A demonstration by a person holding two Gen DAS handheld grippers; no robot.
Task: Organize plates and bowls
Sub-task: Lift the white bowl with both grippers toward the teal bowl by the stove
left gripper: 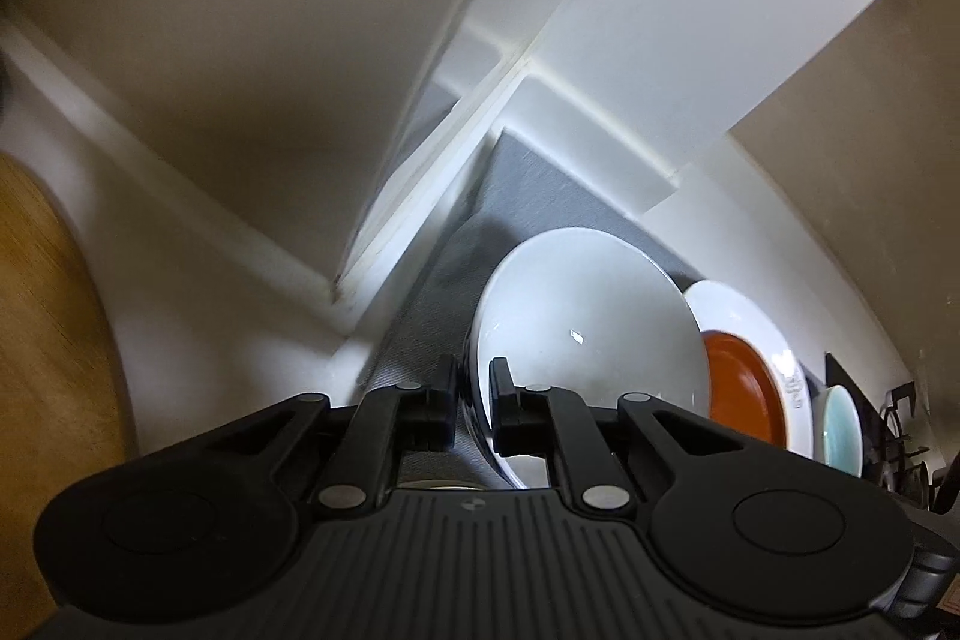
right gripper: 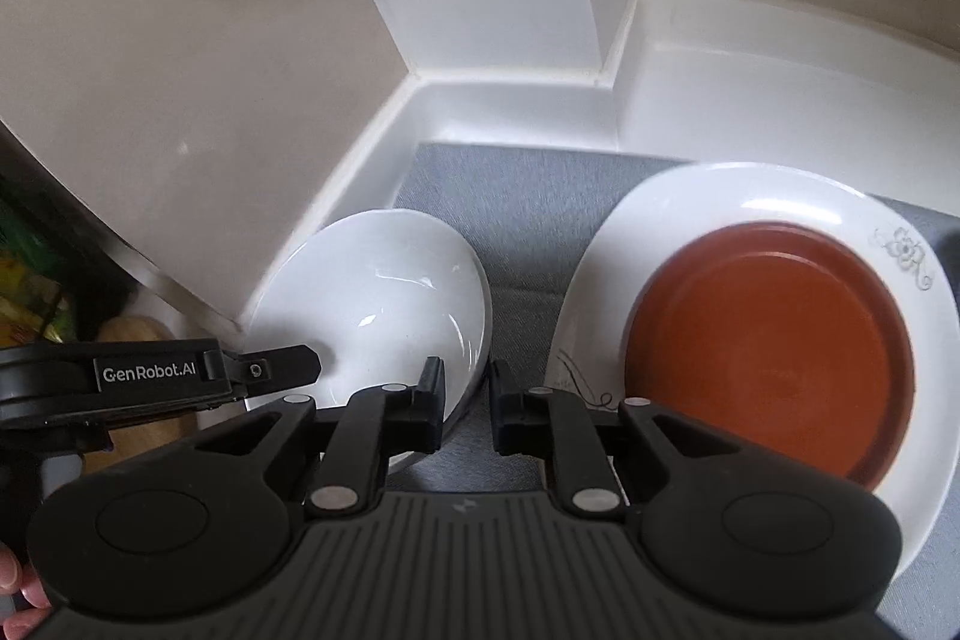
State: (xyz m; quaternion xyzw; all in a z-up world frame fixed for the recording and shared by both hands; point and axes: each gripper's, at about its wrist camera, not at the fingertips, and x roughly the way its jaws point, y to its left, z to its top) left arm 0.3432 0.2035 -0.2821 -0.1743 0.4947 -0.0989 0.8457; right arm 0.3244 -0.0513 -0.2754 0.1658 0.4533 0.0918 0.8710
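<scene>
A white bowl (left gripper: 585, 316) is tilted over the grey mat (left gripper: 522, 190); my left gripper (left gripper: 472, 388) is shut on its rim. In the right wrist view the same bowl (right gripper: 384, 292) is at the left, with the left gripper (right gripper: 288, 367) reaching in on it. My right gripper (right gripper: 467, 400) hovers over the mat between the bowl and a white plate (right gripper: 690, 214), its jaws a narrow gap apart and holding nothing. An orange-brown plate (right gripper: 768, 346) lies on the white plate; both show in the left wrist view (left gripper: 741, 382).
A pale teal dish (left gripper: 840, 424) sits beyond the plates. White walls and a raised ledge (right gripper: 540, 100) enclose the mat at the back. A wooden board (left gripper: 48, 340) is at the left. A stove grate (left gripper: 900, 454) is at the far right.
</scene>
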